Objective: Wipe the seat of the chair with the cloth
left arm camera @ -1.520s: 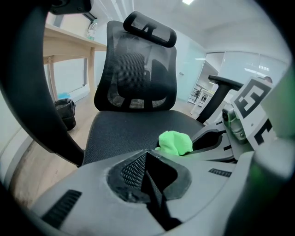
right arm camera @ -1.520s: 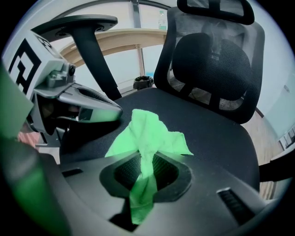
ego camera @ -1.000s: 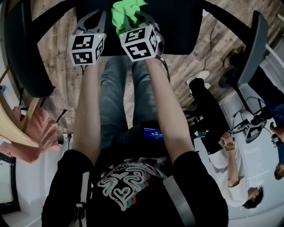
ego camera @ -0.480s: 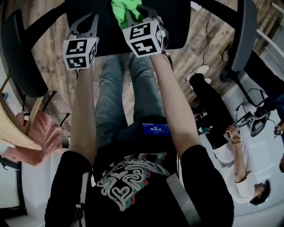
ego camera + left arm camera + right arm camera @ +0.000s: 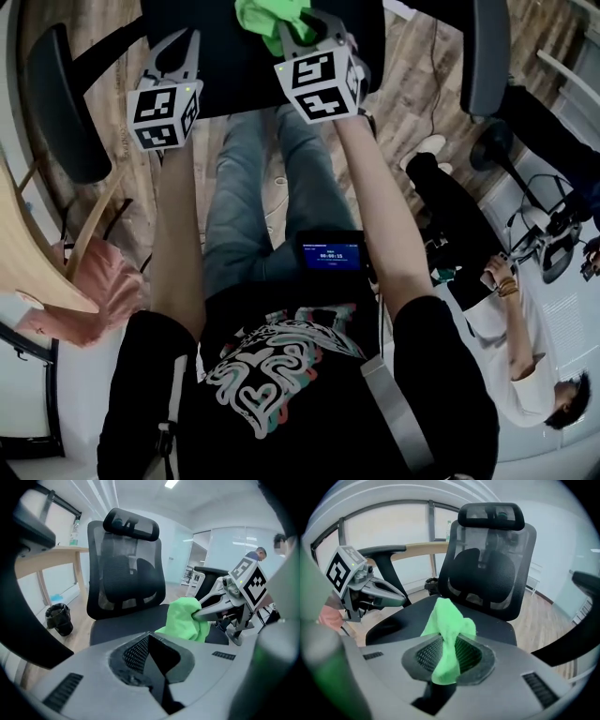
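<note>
The black chair seat lies at the top of the head view, just ahead of the person's knees. My right gripper is shut on a bright green cloth, which bunches up out of the jaws above the seat. In the right gripper view the cloth runs between the pads and stands up in front of the seat. My left gripper hovers over the seat's left front, jaws shut with nothing between them. From the left gripper view the cloth hangs in the right gripper's tips.
Black armrests stand at either side. The mesh backrest with headrest rises behind the seat. A wooden table is at the left, a dark bin on the floor beside it. A person sits at the right.
The right gripper, still holding the cloth, has shifted a little right and farther over the seat. The left gripper has drifted slightly left.
</note>
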Demonstrator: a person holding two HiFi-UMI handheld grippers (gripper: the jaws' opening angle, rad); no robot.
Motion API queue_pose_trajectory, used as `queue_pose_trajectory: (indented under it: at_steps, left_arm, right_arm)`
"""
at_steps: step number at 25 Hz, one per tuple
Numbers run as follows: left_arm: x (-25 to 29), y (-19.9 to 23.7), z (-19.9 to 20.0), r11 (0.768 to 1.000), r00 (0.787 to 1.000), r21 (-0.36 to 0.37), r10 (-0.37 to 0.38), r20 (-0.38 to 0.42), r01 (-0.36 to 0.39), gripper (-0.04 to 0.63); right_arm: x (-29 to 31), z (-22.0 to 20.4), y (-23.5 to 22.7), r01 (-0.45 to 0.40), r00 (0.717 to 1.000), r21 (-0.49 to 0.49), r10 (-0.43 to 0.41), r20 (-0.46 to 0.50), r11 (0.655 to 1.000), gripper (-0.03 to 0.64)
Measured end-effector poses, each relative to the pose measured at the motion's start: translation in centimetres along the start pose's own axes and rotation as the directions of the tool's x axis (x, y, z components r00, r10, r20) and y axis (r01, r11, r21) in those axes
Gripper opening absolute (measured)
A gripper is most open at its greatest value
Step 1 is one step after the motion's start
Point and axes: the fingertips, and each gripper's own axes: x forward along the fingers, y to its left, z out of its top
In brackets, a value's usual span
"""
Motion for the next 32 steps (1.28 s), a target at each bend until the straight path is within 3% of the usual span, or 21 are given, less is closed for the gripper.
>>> queue_pose_trajectory:
  at_steps: [11, 22, 27, 32]
  left_arm:
    - [-5.0, -2.8, 7.2, 0.995, 0.996, 0.098, -0.025, 0.086, 0.017, 0.002]
    - [-13.8, -4.5, 16.2, 0.981, 0.978, 0.192, -0.007, 0.210, -0.034, 0.002]
    - [-17.5, -5.4, 18.1, 0.978, 0.980, 0.206, -0.001, 0.201, -0.041, 0.002]
    - [-21.9, -4.4, 21.7, 0.971, 0.962, 0.215, 0.048, 0.269, -0.108, 0.002]
  right_arm:
    - [-8.2, 3.3, -2.6, 0.046, 0.994, 0.005, -0.046, 0.097, 0.999, 0.069]
    - [-19.4, 9.3, -4.3, 0.110, 0.962, 0.034, -0.115, 0.246, 0.993, 0.069]
    - [-24.6, 10.4, -5.0, 0.123, 0.954, 0.070, -0.138, 0.265, 0.990, 0.069]
    - [-29.6, 12.3, -6.3, 0.117, 0.926, 0.172, -0.170, 0.337, 0.978, 0.070]
